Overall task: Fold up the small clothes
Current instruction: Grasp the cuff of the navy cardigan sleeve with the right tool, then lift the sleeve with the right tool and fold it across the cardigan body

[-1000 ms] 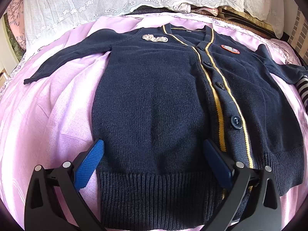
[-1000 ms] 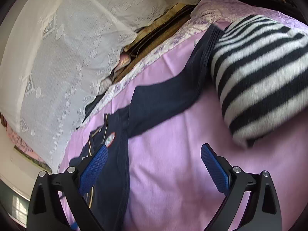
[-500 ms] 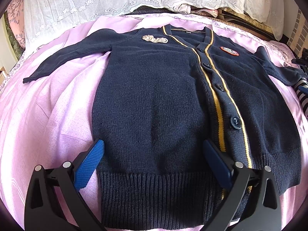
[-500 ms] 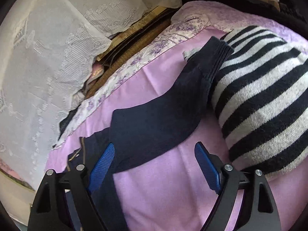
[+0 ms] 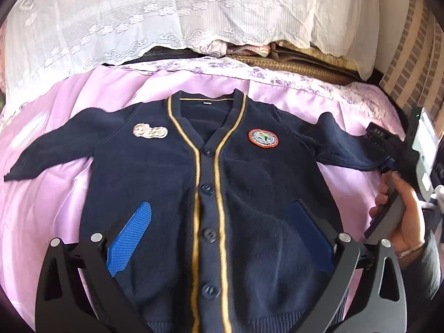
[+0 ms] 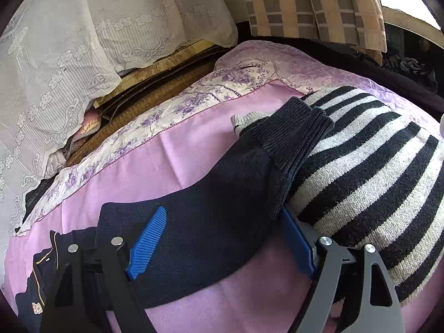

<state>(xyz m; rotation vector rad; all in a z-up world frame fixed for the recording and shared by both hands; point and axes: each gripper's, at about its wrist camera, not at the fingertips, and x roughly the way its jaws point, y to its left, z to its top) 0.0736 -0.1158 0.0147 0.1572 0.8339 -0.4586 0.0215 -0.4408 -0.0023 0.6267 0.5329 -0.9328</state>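
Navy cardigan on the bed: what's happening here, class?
A navy knit cardigan with yellow trim lies flat and buttoned on a pink bedsheet. The right gripper straddles its sleeve, jaws just closing, not yet pinching. The left gripper hovers open above the body. No fold made yet.

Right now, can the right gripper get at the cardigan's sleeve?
Probably yes: the right gripper, jaws just closing, already straddles the sleeve lying flat on the sheet; only the striped garment crowds one side.
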